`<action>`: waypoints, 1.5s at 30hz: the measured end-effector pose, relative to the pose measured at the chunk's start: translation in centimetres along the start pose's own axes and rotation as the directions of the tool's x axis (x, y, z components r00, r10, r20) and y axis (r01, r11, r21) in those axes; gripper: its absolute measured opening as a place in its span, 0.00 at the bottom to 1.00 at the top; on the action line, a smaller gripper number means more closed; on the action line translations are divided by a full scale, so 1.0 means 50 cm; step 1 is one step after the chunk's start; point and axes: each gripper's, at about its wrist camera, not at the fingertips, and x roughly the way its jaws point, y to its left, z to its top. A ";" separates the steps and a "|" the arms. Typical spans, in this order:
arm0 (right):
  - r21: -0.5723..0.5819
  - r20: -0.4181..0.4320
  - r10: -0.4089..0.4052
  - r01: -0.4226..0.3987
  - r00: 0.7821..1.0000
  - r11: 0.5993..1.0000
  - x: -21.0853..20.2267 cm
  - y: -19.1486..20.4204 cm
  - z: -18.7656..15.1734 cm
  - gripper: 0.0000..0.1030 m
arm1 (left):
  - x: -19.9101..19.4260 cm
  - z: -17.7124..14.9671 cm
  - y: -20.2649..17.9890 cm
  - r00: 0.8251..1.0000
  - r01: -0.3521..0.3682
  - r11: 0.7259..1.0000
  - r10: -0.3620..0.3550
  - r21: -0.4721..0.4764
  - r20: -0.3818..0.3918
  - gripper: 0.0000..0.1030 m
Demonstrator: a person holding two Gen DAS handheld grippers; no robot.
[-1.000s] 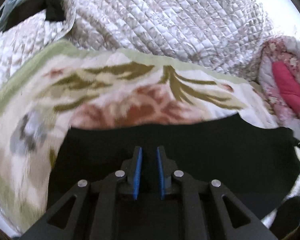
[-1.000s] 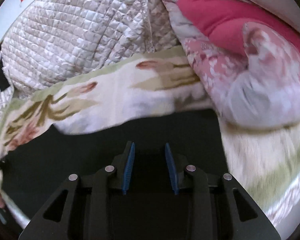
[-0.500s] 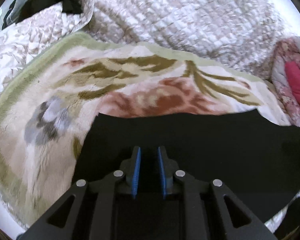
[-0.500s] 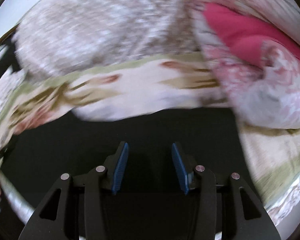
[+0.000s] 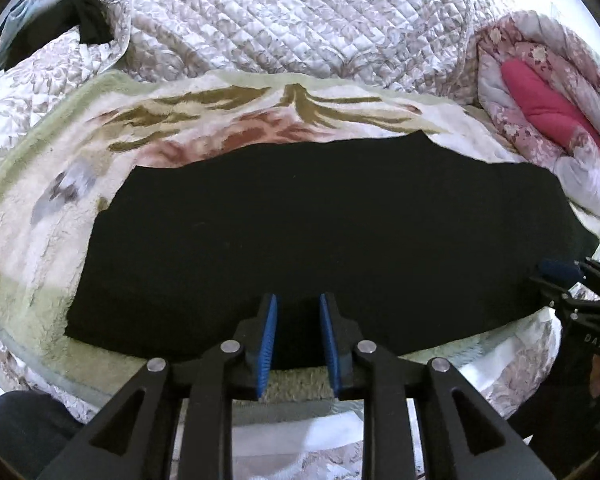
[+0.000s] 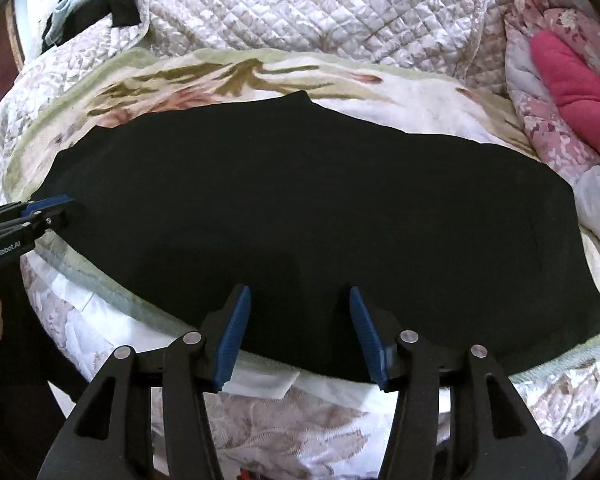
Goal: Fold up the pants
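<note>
We have the black pants lying flat on the floral blanket – both grippers, left gripper and right gripper, opening empty at the near edge, letting the fold settle.

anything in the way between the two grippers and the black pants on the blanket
Nothing visible. The black pants lie flat on the floral blanket, bare on top. The left gripper and right gripper sit at the near edge, jaws opening, holding nothing.

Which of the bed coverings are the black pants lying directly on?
The fleecy floral blanket with the green border, not the quilted spread or pink comforter beyond the pants.
</note>
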 end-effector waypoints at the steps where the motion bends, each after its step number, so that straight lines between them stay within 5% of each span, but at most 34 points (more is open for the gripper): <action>1: 0.014 0.015 0.014 -0.014 1.000 1.000 -0.005 0.001 0.001 0.51 | -0.003 0.002 0.000 1.000 -0.001 1.000 0.001 0.002 0.006 0.24; 9: -0.024 0.033 -0.006 0.007 0.999 1.000 0.019 0.021 -0.015 0.55 | 0.017 -0.005 -0.003 1.000 -0.016 1.000 0.016 0.000 -0.008 0.25; 14: -0.033 0.040 -0.006 0.008 0.999 0.999 0.021 0.027 -0.018 0.63 | 0.018 -0.007 -0.003 1.000 -0.001 1.000 0.001 -0.014 -0.005 0.33; 26: -0.045 0.035 -0.018 0.020 0.999 0.999 0.021 0.030 -0.016 0.66 | 0.018 -0.011 -0.019 1.000 -0.014 1.000 0.014 0.020 0.002 0.46; 40: 0.154 0.052 -0.106 0.097 0.993 0.983 -0.007 -0.072 -0.024 0.65 | 0.019 -0.008 -0.017 1.000 -0.010 1.000 0.010 0.014 -0.007 0.48; 45: 0.144 0.062 -0.105 0.095 0.993 0.985 -0.014 -0.063 -0.022 0.65 | 0.018 -0.007 -0.014 1.000 -0.008 1.000 0.008 0.014 -0.010 0.48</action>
